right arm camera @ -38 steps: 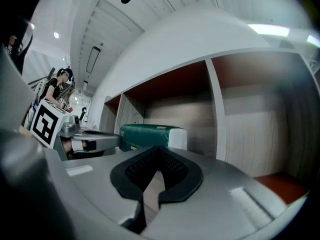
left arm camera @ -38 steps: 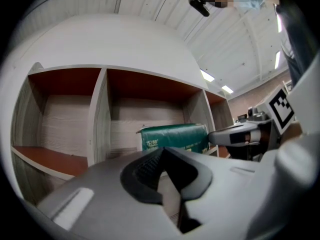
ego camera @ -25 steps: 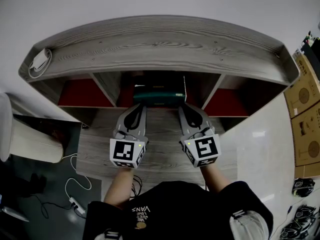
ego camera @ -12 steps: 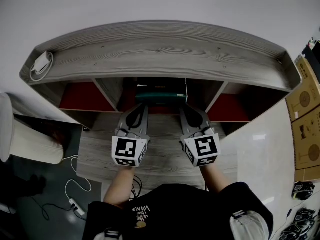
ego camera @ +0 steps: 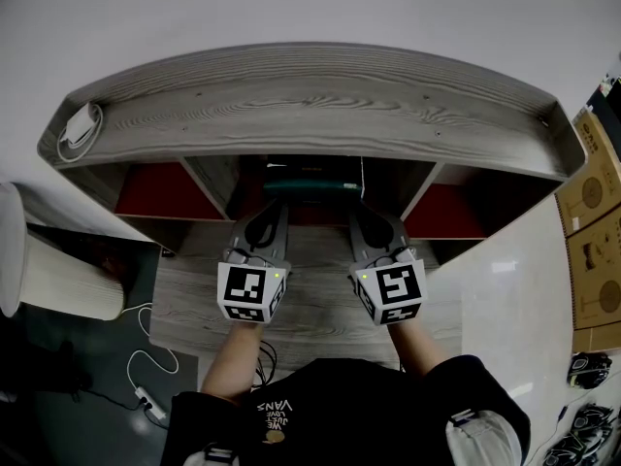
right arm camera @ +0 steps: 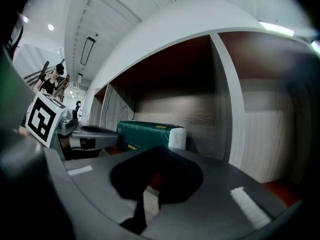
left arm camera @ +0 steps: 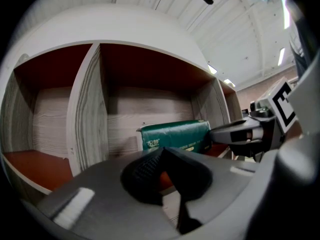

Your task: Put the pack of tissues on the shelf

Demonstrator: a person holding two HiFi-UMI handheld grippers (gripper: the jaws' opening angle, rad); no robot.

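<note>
Overhead, the head view shows only the front edge of the pack of tissues [ego camera: 310, 188], shaded under the top board of the shelf [ego camera: 310, 105]. Both gripper views show more: a green pack lying flat in the middle compartment, its lower part hidden behind the jaws. The left gripper [ego camera: 275, 209] and right gripper [ego camera: 357, 209] flank it, level, with jaws fully closed on nothing. Whether either touches the pack cannot be determined.
</note>
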